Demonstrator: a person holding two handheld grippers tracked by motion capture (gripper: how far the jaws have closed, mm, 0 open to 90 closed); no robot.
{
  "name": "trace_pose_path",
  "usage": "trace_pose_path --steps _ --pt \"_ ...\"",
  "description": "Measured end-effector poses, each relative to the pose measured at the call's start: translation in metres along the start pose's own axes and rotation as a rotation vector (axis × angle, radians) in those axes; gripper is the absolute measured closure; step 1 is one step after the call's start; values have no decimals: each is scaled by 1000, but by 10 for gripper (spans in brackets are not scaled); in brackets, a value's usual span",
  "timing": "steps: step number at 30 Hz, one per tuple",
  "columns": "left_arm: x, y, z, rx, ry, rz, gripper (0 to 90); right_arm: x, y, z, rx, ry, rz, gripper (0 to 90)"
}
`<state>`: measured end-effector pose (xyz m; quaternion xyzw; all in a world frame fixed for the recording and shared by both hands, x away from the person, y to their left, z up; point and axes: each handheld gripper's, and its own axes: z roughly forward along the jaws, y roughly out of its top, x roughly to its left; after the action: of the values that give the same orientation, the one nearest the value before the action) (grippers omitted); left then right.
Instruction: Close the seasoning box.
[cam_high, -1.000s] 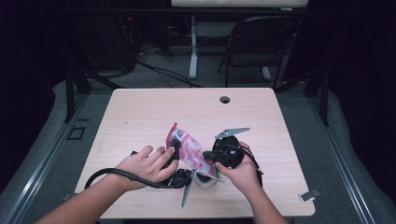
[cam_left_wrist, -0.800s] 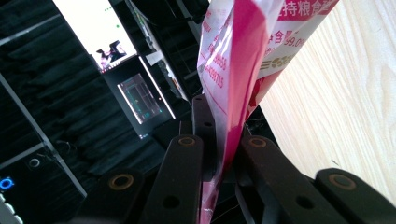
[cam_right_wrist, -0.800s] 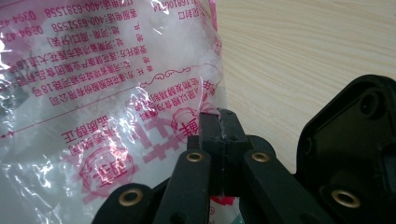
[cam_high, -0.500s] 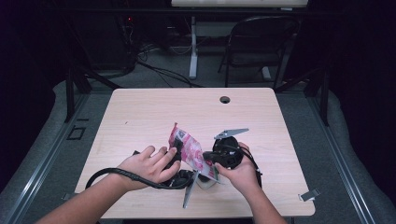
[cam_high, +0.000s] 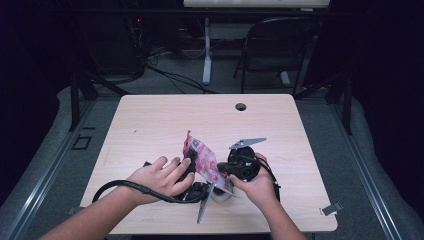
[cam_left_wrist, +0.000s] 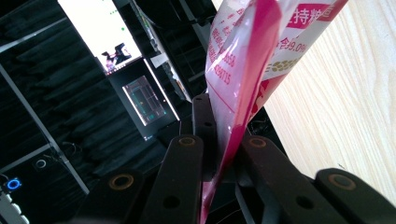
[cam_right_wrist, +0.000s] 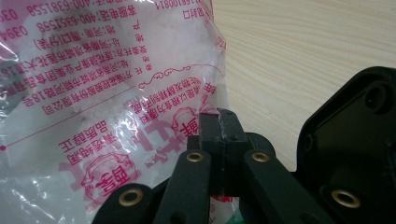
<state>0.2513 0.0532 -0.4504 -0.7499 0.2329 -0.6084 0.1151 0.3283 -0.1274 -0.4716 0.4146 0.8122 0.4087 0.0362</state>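
1. High view: left gripper (cam_high: 192, 172) and right gripper (cam_high: 225, 170) both clamp a pink bag (cam_high: 202, 159) just above the worktop (cam_high: 150, 125).
2. Left gripper view: fingers (cam_left_wrist: 205, 121) pinched together on the bag (cam_left_wrist: 243, 60) edge.
3. Right gripper view: fingers (cam_right_wrist: 219, 130) clamped on the bag (cam_right_wrist: 107, 79) corner.

On the pink-and-clear bag (cam_right_wrist: 93, 93) before you, red Chinese print seen upside down, a phone number "400-6381558", "18号" in an address line, in your left gripper view the bag's edge reading "持糖" and "含99.0%"
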Motion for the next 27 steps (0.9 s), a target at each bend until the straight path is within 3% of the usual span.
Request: trace_pose_path --steps 7,14,27 --pt "2 1 -1 -3 7 13 894 0 0 0 -6 2 6 900" --pt "1 1 0 -12 -2 -14 893 0 0 0 -1 -1 2 900" --pt "1 1 0 -16 5 -14 894 0 -1 2 -1 2 9 900"
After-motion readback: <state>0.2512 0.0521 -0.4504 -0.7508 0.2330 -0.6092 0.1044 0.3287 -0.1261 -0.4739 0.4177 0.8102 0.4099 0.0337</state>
